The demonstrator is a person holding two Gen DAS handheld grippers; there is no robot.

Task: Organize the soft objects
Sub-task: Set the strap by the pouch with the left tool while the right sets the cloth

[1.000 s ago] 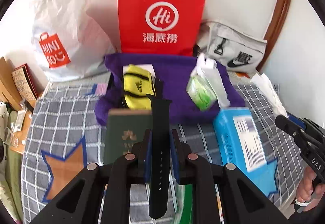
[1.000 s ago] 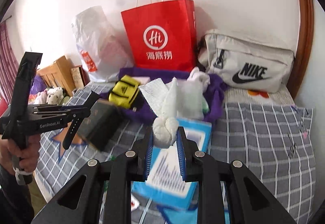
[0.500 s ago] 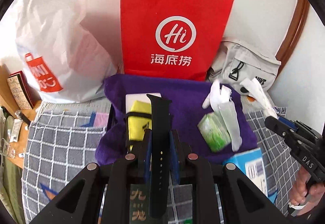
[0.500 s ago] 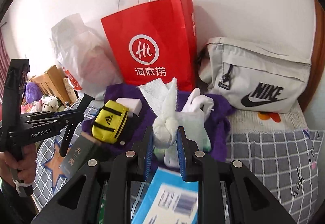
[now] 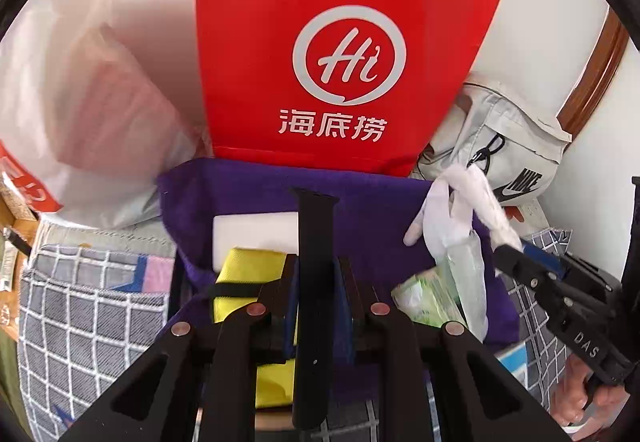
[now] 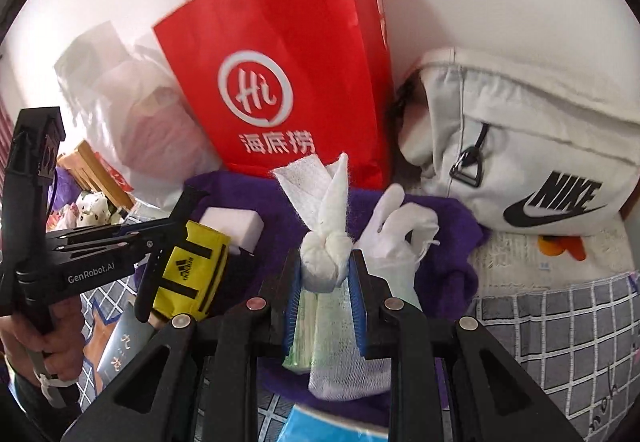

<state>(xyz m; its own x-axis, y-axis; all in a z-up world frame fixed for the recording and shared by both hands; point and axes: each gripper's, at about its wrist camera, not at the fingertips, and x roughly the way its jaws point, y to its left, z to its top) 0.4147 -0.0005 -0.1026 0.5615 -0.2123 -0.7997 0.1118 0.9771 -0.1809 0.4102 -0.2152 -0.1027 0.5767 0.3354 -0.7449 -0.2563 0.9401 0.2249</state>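
**Two soft things carried to the purple cloth**

Over the bed (image 5: 92, 306), above the purple cloth (image 5: 372, 209) at its wall edge, my left tool (image 5: 316, 282) clamps the black strap (image 5: 314, 242); my right tool (image 6: 324, 278) grips the knotted white cloth (image 6: 324, 262). I should lower both slowly, releasing onto bare purple.

Left gripper (image 5: 316, 306) clamps a black strap (image 5: 314, 262) upright between its jaws; right gripper (image 6: 324, 290) pinches a knotted white cloth (image 6: 326, 262) — both level, side by side.

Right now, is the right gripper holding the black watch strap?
No, the right gripper clamps a knotted white cloth; the left gripper holds the black strap.
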